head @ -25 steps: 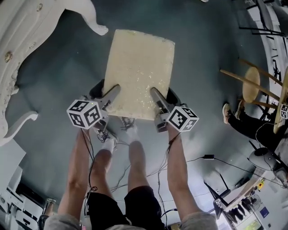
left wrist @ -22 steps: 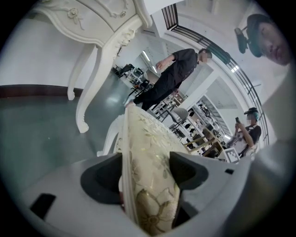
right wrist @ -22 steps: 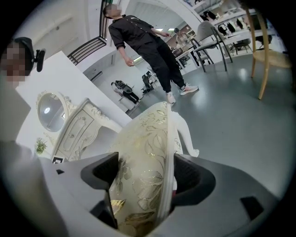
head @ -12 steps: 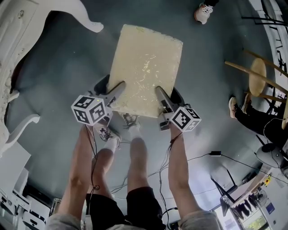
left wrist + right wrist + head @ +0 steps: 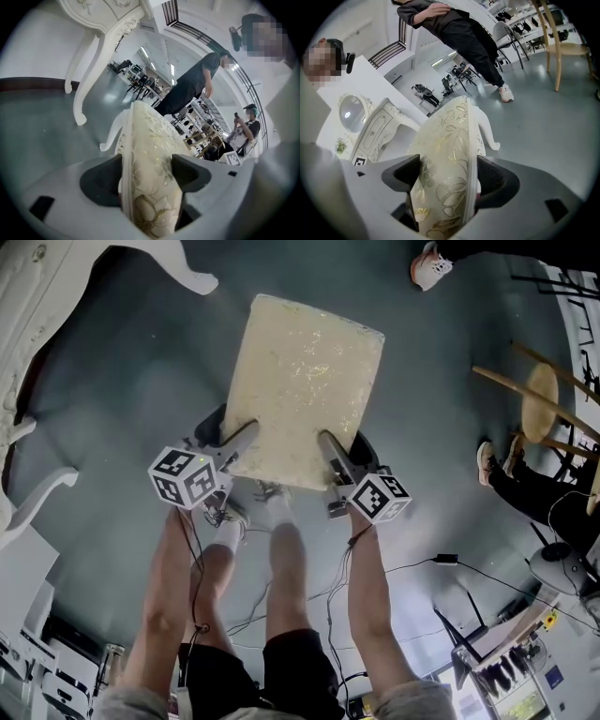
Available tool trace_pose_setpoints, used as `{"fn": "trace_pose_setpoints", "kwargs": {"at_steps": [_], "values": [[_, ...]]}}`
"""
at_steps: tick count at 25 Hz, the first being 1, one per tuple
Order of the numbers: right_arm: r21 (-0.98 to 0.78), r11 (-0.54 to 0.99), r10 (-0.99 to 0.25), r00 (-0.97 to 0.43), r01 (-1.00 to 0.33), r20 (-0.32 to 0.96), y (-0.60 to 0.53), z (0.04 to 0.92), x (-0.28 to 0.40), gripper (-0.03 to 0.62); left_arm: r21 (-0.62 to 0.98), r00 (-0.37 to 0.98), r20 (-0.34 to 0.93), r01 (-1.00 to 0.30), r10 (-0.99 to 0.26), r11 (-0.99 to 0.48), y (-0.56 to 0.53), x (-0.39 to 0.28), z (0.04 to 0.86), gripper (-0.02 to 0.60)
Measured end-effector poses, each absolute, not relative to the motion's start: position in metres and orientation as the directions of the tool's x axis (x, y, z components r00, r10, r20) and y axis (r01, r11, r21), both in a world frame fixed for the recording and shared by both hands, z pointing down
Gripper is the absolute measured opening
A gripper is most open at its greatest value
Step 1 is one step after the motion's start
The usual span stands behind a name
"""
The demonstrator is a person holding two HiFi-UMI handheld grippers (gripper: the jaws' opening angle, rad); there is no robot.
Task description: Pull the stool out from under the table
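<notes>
The stool has a cream seat cushion with a gold flower pattern and stands on the grey floor, out beside the white carved table. My left gripper is shut on the near left edge of the seat. My right gripper is shut on the near right edge. In the left gripper view the cushion fills the gap between the jaws, with a white table leg behind it. The right gripper view shows the cushion pinched the same way, and one white stool leg below it.
The table's curved leg ends close to the stool's far left corner. A wooden chair and a seated person's leg are at the right. A shoe is at the top. Cables trail over the floor near my feet.
The stool has slid a little away from the table leg with both grippers holding it. A person's shoe has come into view at the top.
</notes>
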State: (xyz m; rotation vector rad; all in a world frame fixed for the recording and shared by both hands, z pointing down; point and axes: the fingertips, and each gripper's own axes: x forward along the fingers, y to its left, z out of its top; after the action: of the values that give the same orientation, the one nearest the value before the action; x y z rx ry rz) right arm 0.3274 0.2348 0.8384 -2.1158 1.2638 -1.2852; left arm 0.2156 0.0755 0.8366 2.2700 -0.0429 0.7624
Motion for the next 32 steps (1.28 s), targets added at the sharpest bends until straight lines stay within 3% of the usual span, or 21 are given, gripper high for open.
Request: {"fn": "trace_pose_setpoints", "kwargs": {"at_steps": [11, 17, 22, 32], "values": [[-0.652, -0.571, -0.808, 0.200, -0.500, 0.554, 0.237, 0.839, 0.324, 0.383, 0.613, 0.803, 0.572, -0.285, 0.166, -0.737, 0.076, 0.211, 0.837, 0.322], [-0.421, -0.589, -0.723, 0.218, -0.690, 0.655, 0.230, 0.825, 0.330, 0.383, 0.552, 0.780, 0.616, -0.326, 0.112, -0.767, 0.068, 0.214, 0.823, 0.314], [-0.330, -0.610, -0.679, 0.261, -0.720, 0.686, 0.222, 0.803, 0.333, 0.383, 0.518, 0.803, 0.595, -0.354, 0.030, -0.779, 0.045, 0.208, 0.782, 0.304], [-0.314, -0.380, -0.802, 0.140, -0.870, 0.581, 0.110, 0.696, 0.295, 0.383, 0.418, 0.816, 0.553, -0.444, -0.165, -0.792, -0.023, 0.150, 0.679, 0.284]]}}
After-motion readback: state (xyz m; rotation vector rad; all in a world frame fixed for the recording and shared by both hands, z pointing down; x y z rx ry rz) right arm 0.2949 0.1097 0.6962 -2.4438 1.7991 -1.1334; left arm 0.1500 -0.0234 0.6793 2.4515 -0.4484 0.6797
